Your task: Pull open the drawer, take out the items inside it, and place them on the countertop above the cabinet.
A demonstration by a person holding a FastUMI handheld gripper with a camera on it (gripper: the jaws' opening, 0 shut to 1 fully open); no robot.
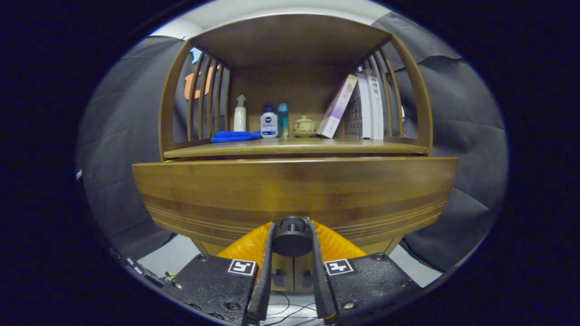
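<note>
At lower centre, the gripper (pixel 292 226) has both fingers pinching the dark round knob (pixel 291 238) on the drawer (pixel 294 190) front, so the pull runs straight back toward the camera.

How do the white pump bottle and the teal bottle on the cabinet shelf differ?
The white pump bottle is pale all over with a pump nozzle on top; the teal bottle is blue-green with a flat cap. The white pump bottle stands behind the blue cloth, the teal bottle beside a labelled white bottle. Both stand upright on the shelf, far beyond the claw, whose fingers grip the drawer knob.
</note>
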